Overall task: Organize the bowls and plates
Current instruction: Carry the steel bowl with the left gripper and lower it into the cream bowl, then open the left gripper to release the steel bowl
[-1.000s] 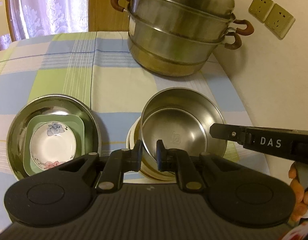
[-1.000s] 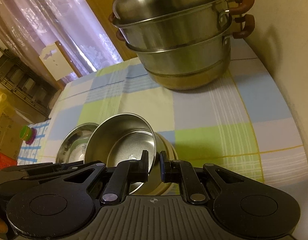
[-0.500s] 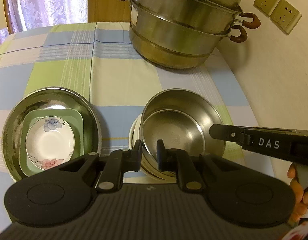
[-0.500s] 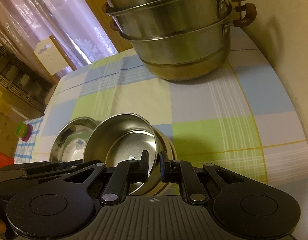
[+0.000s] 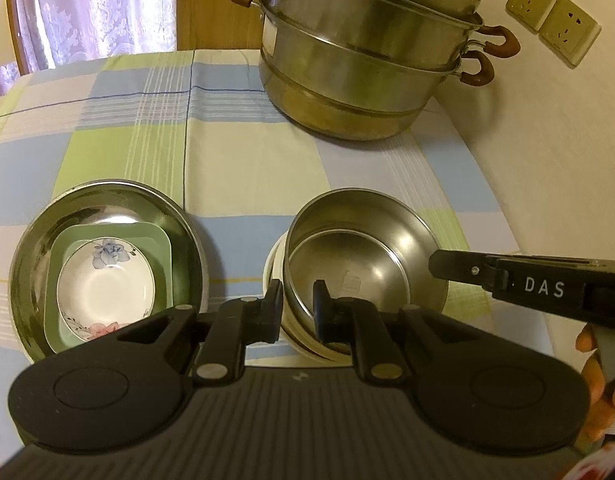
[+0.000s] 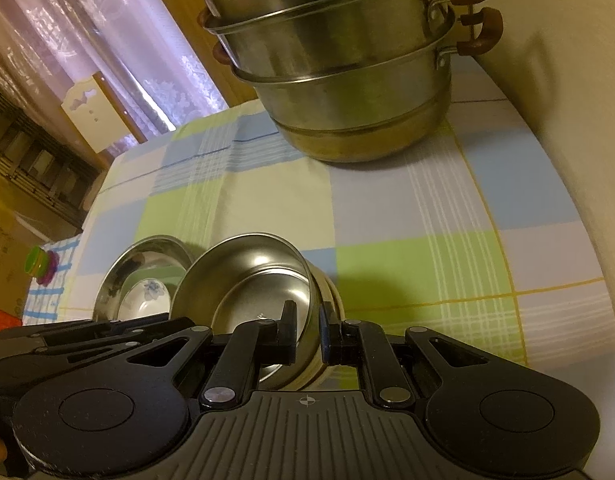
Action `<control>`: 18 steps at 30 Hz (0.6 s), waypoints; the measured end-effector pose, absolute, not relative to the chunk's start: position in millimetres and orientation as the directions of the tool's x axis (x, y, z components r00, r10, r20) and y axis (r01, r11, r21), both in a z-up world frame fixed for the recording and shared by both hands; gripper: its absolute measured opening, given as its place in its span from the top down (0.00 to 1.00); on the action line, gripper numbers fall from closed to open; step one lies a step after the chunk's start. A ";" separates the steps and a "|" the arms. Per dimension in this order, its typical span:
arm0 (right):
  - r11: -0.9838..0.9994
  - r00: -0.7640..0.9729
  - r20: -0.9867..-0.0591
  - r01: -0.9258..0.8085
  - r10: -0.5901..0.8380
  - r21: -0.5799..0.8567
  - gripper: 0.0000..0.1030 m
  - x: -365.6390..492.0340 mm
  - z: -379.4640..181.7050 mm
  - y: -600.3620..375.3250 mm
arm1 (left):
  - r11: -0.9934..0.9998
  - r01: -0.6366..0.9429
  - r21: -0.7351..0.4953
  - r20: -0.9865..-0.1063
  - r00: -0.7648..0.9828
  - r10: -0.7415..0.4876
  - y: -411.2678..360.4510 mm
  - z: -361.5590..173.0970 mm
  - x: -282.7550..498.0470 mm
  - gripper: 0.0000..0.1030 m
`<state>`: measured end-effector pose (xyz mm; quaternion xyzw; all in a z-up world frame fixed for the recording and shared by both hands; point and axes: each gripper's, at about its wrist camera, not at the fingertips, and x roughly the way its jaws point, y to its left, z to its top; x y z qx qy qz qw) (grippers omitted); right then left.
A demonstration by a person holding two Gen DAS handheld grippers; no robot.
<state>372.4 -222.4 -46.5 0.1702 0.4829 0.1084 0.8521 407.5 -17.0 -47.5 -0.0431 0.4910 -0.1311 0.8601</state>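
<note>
A steel bowl [image 5: 371, 240] sits tilted on top of a small stack whose lowest piece is a cream bowl [image 5: 272, 264]. My left gripper [image 5: 298, 308] is shut on the steel bowl's near rim. In the left wrist view, my right gripper [image 5: 441, 266] reaches the rim from the right. In the right wrist view, the right gripper [image 6: 307, 330] is shut on the rim of the steel bowl [image 6: 251, 276]. To the left lies a wide steel dish [image 5: 31, 256] holding a green square plate [image 5: 67, 240] and a floral white bowl [image 5: 105, 284].
A large stacked steel steamer pot [image 5: 367, 64] with brown handles stands at the back of the checked tablecloth [image 5: 235, 160], close to the wall with sockets [image 5: 551, 16]. The wall runs along the table's right side. A person's hand [image 5: 595, 380] holds the right gripper.
Both grippers keep their hold on the steel bowl's rim. The views shift only slightly and the dishes stay where they were.
</note>
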 end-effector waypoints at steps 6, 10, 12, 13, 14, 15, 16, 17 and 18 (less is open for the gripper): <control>0.926 0.527 -0.778 -0.046 0.341 0.375 0.89 366.5 -48.7 -220.1 | 0.961 0.193 -0.198 -0.830 0.489 -0.269 -16.6 -48.7 405.2 0.87; 0.927 0.518 -0.784 -0.052 0.342 0.370 0.92 363.8 -55.8 -217.6 | 0.963 0.193 -0.190 -0.837 0.481 -0.262 -17.9 -53.8 404.3 0.89; 0.925 0.513 -0.786 -0.050 0.347 0.376 0.92 363.0 -58.7 -217.9 | 0.962 0.188 -0.196 -0.838 0.478 -0.264 -17.3 -55.6 403.9 0.88; 0.924 0.511 -0.786 -0.049 0.348 0.378 0.92 362.8 -59.0 -218.2 | 0.962 0.186 -0.199 -0.837 0.479 -0.266 -16.6 -55.6 403.6 0.88; 0.924 0.510 -0.787 -0.045 0.347 0.379 0.92 362.7 -59.0 -218.7 | 0.962 0.186 -0.200 -0.836 0.479 -0.266 -16.4 -55.3 403.2 0.88; 0.925 0.512 -0.787 -0.042 0.345 0.379 0.92 362.4 -58.7 -219.3 | 0.962 0.185 -0.199 -0.836 0.480 -0.266 -16.3 -54.9 402.7 0.88; 0.925 0.516 -0.786 -0.037 0.342 0.378 0.92 361.7 -57.9 -219.9 | 0.963 0.185 -0.198 -0.836 0.481 -0.264 -16.3 -54.3 402.1 0.88; 0.926 0.519 -0.785 -0.033 0.338 0.377 0.92 361.3 -57.2 -220.7 | 0.963 0.184 -0.195 -0.837 0.482 -0.261 -16.1 -53.8 402.0 0.88; 0.926 0.521 -0.784 -0.032 0.338 0.377 0.92 361.0 -57.0 -221.6 | 0.964 0.182 -0.192 -0.836 0.484 -0.258 -15.6 -53.2 401.6 0.88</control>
